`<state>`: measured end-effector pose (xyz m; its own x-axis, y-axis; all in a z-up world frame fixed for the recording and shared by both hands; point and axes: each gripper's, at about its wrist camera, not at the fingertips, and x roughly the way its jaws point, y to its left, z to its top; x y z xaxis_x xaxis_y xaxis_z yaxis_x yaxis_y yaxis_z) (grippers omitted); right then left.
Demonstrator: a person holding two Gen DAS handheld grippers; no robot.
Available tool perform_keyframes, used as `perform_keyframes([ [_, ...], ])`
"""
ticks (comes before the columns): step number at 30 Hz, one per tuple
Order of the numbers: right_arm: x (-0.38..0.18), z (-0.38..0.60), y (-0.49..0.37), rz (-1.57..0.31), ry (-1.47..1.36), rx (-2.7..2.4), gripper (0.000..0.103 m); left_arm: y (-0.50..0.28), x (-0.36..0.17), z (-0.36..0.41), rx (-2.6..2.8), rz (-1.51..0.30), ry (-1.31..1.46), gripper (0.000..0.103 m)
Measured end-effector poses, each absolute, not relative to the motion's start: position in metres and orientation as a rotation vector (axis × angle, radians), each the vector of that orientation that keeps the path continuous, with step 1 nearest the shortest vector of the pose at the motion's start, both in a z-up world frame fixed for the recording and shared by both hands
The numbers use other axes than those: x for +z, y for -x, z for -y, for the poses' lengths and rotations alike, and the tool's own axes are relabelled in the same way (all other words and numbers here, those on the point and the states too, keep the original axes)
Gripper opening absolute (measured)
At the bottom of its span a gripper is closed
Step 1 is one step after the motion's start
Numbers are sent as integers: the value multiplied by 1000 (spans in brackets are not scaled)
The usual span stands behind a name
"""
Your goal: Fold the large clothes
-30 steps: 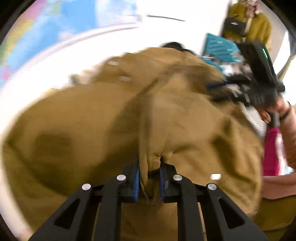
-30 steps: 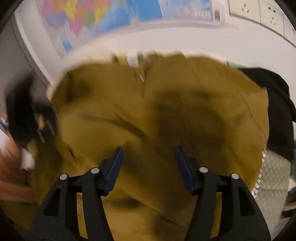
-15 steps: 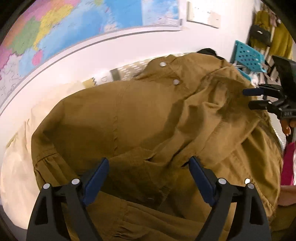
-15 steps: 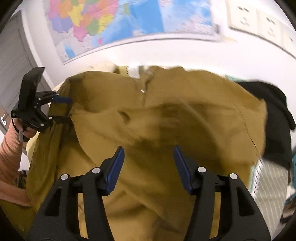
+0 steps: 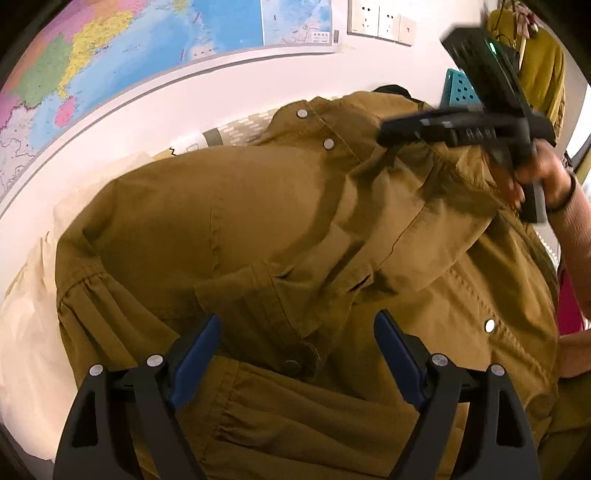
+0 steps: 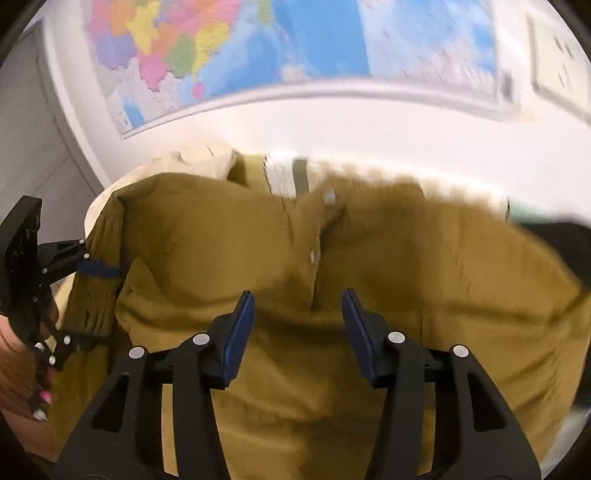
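Behind mustard jacket (image 5: 258, 206) — wall map (image 5: 155, 48), print seemingly unreadable.

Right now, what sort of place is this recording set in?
Probably a room in a home or office, not a lab: a large coloured wall map, wall sockets, clothes hanging by the wall, and a mustard jacket spread out for folding.

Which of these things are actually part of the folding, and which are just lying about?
Part of the job:
- mustard-brown jacket
- left gripper, fingers apart
- right gripper, fingers closing, nothing pinched

Lying about:
- wall map
- cream cloth
- black garment
- teal crate
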<state>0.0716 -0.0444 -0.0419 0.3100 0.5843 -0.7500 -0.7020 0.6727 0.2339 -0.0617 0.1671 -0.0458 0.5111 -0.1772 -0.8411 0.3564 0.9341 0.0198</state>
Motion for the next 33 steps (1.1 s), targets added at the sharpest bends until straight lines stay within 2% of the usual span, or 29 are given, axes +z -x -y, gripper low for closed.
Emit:
perform_keyframes([
  [5,-75,-1,-66,-1019,426,922,54,60,-52,-174,-307,-1002,-155,79],
  [6,-80,-6,-63,-1015,480,923,50,58,-52,-175,-304,-1005,-153,79],
  [7,-84,-10,-57,-987,554,904,45,59,-52,-177,-299,-1010,-146,79],
  [8,-86,-13,-52,-973,593,912,28,60,-52,-178,-295,-1011,-142,79],
  [9,-82,-12,-51,-955,595,903,5,61,-51,-180,-290,-1010,-134,79],
  [12,-55,2,-63,-897,446,877,5,66,-45,-185,-281,-994,-117,79],
  [15,-53,11,-86,-926,307,819,5,68,-38,-189,-275,-971,-96,79],
  [16,-62,9,-91,-943,307,795,8,69,-36,-191,-271,-969,-90,79],
  [17,-68,8,-93,-954,322,771,15,69,-36,-191,-267,-972,-87,79],
  [19,-81,6,-94,-995,335,747,20,69,-37,-191,-257,-982,-85,79],
  [23,-49,13,-72,-896,244,771,31,72,-37,-193,-256,-980,-71,79],
  [27,-27,1,-26,-812,273,922,33,86,-22,-203,-275,-908,8,79],
  [30,-49,-27,1,-893,320,1045,34,99,-13,-210,-254,-862,42,80],
  [33,-84,-44,7,-972,426,997,39,113,-7,-219,-215,-845,62,80],
])
